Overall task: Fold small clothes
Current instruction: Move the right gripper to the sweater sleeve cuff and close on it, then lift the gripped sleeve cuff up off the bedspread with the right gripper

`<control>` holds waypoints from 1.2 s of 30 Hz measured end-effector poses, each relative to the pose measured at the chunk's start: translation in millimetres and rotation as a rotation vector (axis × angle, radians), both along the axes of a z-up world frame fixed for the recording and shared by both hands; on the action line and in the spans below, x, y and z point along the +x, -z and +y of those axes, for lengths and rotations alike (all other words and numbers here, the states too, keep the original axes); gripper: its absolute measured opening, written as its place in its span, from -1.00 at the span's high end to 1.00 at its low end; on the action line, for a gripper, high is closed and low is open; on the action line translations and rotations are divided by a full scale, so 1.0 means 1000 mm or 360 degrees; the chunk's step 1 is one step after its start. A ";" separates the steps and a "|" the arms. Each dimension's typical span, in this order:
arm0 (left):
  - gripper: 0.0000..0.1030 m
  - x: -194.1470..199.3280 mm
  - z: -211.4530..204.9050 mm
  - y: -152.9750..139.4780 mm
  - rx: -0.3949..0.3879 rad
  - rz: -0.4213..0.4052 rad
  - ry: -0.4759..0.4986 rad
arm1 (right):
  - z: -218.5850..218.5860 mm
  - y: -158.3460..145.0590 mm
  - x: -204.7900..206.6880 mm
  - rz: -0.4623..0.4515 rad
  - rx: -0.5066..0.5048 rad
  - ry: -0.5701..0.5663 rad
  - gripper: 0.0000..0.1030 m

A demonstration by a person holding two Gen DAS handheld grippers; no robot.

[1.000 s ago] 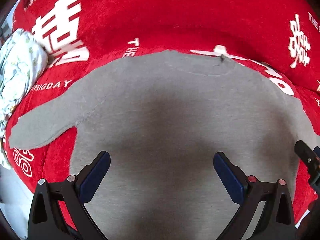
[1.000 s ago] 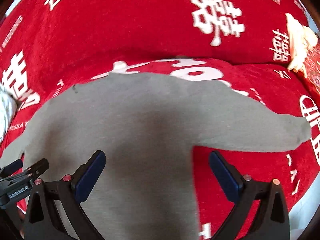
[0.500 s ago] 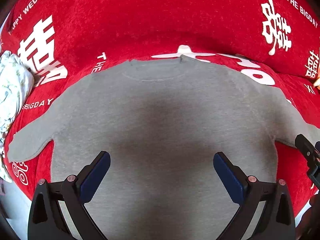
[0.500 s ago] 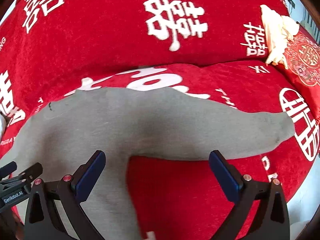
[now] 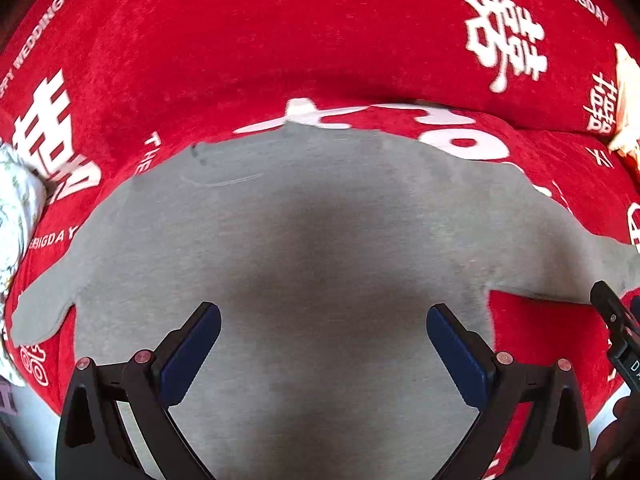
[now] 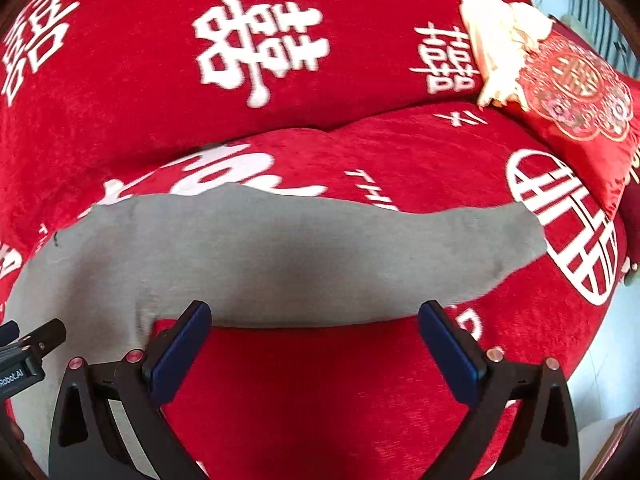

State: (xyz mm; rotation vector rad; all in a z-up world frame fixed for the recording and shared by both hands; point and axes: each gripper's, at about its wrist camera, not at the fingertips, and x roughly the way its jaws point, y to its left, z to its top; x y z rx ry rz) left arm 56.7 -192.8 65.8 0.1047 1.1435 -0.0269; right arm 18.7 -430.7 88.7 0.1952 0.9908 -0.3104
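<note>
The grey shirt [image 5: 320, 248] lies flat on the red sofa cover [image 5: 280, 40], collar toward the backrest, both sleeves spread sideways. The left gripper [image 5: 323, 344] is wide open above the shirt body. The right gripper [image 6: 316, 340] is wide open, holding nothing, above the right sleeve [image 6: 360, 256]. An embroidered cushion [image 6: 576, 92] sits at the sofa's right end.

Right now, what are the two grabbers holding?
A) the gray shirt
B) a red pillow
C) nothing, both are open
C: the left gripper and right gripper both gape wide above the gray shirt, which lies flat on the red sofa cover.
</note>
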 end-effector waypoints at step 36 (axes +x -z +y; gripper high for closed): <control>-1.00 0.052 -0.088 0.039 0.0035 0.0017 0.0041 | -0.200 0.043 -0.001 -0.0166 0.0117 0.0378 0.75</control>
